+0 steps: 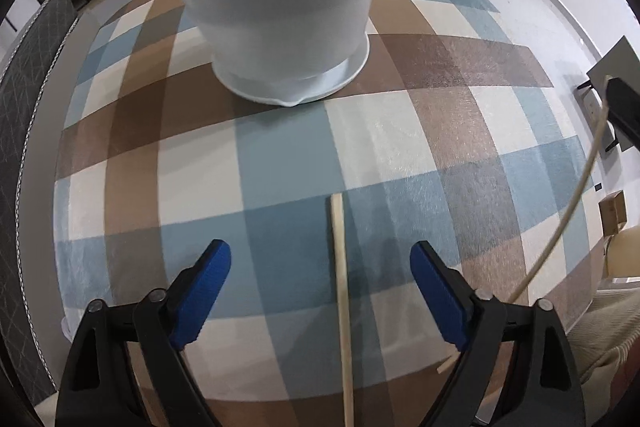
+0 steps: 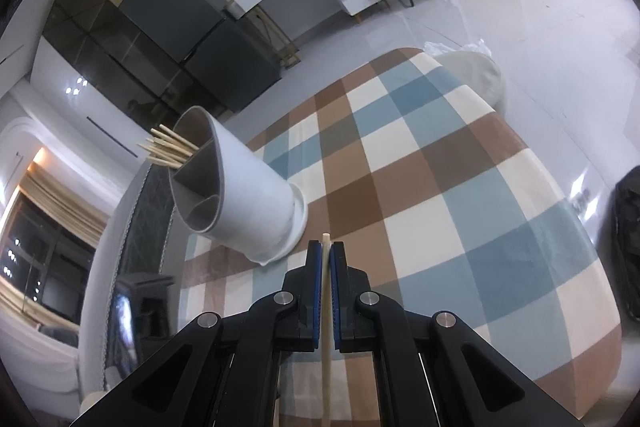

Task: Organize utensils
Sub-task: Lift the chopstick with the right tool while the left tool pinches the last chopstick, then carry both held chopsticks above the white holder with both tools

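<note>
Between left gripper [image 1: 320, 291] pads, spread wide: wooden chopstick [image 1: 342, 307] flat on checked cloth [image 1: 400, 147], long axis 12–6 o'clock, untouched. White holder [image 1: 280, 27] at 12 o'clock, nothing between. Right gripper [image 2: 327, 267] pressed onto pale chopstick [image 2: 326, 307], tip toward 12; holder at 10–11 o'clock, divided, sticks [image 2: 170, 149] already in far compartment. Likely next: right-held stick to holder.

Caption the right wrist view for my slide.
Right gripper clamps a chopstick beside a white utensil holder on a checkered tablecloth.
</note>
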